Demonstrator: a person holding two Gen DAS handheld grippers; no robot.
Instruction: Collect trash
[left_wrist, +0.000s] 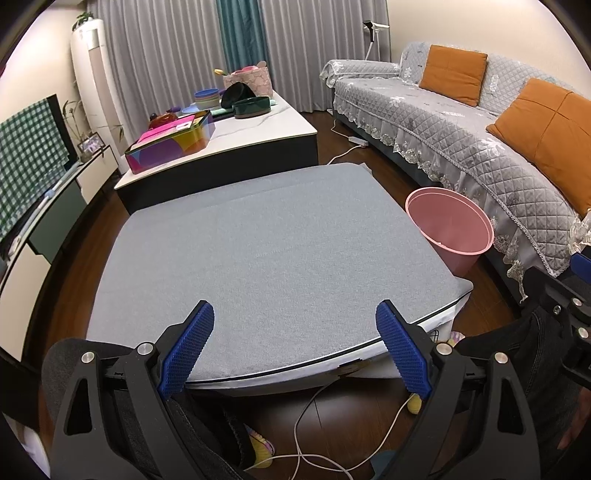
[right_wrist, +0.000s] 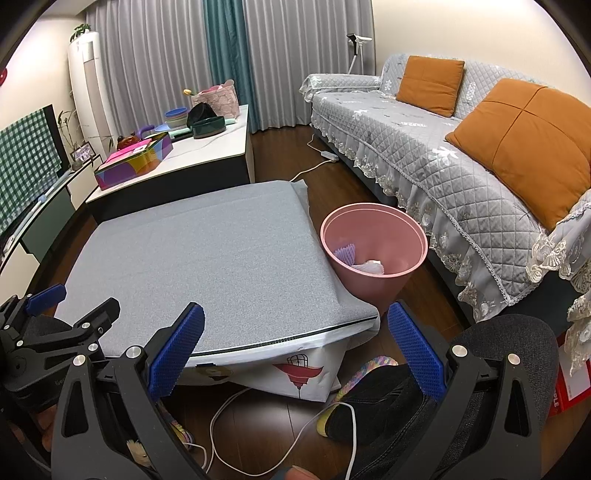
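Observation:
A pink waste bin (right_wrist: 373, 254) stands on the floor between the grey-covered low table (right_wrist: 207, 251) and the sofa. Inside it lie a purple ridged scrap (right_wrist: 345, 253) and crumpled white paper (right_wrist: 369, 266). In the left wrist view the same bin (left_wrist: 450, 229) is at the table's right edge, its contents hidden. My left gripper (left_wrist: 295, 347) is open over the near edge of the grey table (left_wrist: 266, 258), holding nothing. My right gripper (right_wrist: 295, 350) is open at the table's near right corner, nothing between its fingers. The grey table top is bare.
A white coffee table (right_wrist: 207, 155) behind holds a colourful box (right_wrist: 133, 160), bowls and a pink basket. A grey sofa (right_wrist: 461, 158) with orange cushions runs along the right. White cables (right_wrist: 258, 435) and slippered feet lie on the floor below the grippers. A TV cabinet (left_wrist: 55, 206) lines the left.

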